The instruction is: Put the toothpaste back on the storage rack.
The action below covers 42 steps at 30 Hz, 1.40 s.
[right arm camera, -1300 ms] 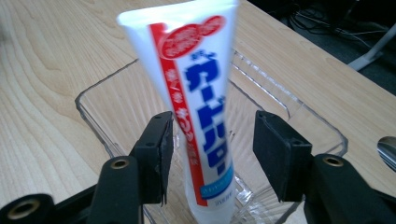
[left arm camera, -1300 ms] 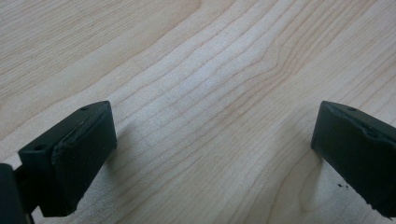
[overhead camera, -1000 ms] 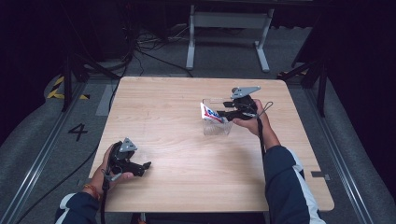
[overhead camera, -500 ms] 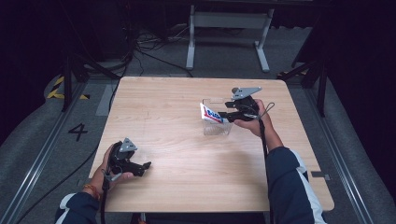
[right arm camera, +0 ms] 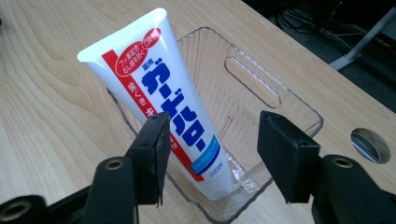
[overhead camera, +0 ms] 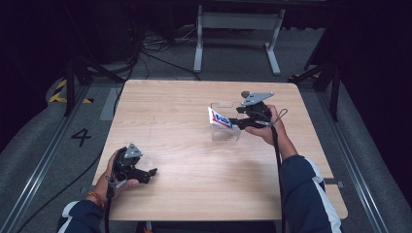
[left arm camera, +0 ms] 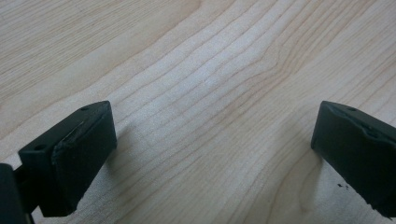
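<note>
Over the table (overhead camera: 170, 116) in the high view, the right gripper (overhead camera: 236, 123) is hovering at the clear bin (overhead camera: 226, 134), its jaws having just been opening.

Along the left gripper (left arm camera: 212, 149) view, wide-open jaws are holding nothing.

Through the right gripper (right arm camera: 210, 154) view, the toothpaste tube (right arm camera: 159, 93) is leaning released in the bin (right arm camera: 280, 93), suggesting placement is done.

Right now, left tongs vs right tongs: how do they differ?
The left tongs rest low at the near left of the table with bare wood between the jaws; the right tongs sit farther off at the clear bin. The left jaws stand wide; the right jaws, just opening, stand narrower, and the toothpaste tube leans in the bin beside one pad. Both are open.
</note>
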Motion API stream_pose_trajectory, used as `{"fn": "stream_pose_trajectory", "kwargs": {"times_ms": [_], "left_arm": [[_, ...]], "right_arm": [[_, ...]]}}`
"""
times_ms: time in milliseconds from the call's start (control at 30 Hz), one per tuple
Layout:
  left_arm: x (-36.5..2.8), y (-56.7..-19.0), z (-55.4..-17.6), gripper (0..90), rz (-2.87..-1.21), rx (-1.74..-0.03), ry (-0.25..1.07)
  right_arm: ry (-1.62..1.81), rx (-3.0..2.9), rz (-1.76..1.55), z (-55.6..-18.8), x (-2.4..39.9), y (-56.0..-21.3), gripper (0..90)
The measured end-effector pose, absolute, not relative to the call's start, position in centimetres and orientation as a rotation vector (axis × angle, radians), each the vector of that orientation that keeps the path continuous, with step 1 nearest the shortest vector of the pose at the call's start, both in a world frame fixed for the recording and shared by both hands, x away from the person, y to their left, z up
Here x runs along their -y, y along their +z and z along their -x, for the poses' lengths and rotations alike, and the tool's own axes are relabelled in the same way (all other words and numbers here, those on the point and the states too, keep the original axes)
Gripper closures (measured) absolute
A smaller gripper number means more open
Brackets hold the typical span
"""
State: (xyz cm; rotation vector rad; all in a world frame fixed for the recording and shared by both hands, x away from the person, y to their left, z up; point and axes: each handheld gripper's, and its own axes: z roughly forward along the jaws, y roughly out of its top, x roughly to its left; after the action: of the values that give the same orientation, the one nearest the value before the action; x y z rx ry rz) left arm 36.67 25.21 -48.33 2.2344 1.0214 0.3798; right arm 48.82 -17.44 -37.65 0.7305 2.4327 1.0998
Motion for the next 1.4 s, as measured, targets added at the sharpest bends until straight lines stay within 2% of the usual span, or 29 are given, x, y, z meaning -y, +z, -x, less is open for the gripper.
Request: {"fn": "stream_pose_trajectory", "kwargs": {"times_ms": [867,1400], "left_arm": [[-25.2,-48.3,-36.7,0.6,-2.238,-1.014,0.386],[-25.2,-48.3,-36.7,0.6,-2.239,-1.014,0.386]], "right_arm": [[1.042,-2.401,-0.708,-46.3,19.2,-36.8,36.9],[0.976,-2.405,-0.722,-45.0,20.7,-38.7,31.7]]}}
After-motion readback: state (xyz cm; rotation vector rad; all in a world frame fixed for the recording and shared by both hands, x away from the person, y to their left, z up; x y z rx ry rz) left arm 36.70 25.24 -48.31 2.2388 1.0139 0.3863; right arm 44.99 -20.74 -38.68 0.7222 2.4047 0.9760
